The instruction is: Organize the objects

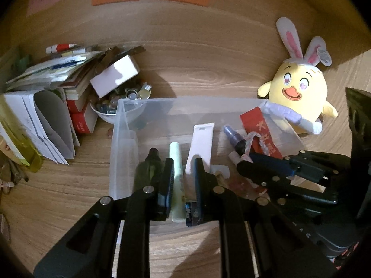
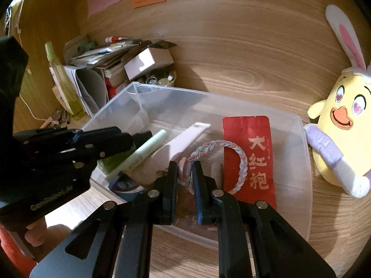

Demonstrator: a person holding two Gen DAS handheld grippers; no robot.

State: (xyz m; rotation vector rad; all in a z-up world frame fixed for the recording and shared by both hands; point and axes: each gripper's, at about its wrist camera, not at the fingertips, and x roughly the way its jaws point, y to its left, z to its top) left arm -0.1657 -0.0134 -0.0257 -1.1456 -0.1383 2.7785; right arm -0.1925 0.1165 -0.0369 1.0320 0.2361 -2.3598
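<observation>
Red packet [image 2: 249, 159]: "大红袍" in gold characters.

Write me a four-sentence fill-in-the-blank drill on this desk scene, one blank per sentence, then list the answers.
1. The right gripper is shut on the braided ____.
2. The left gripper is shut on a pale green ____.
3. The red packet lies inside the clear plastic ____.
4. Beside the bin sits a yellow plush chick wearing ____ ears.

Answers: bracelet; tube; bin; rabbit
</observation>
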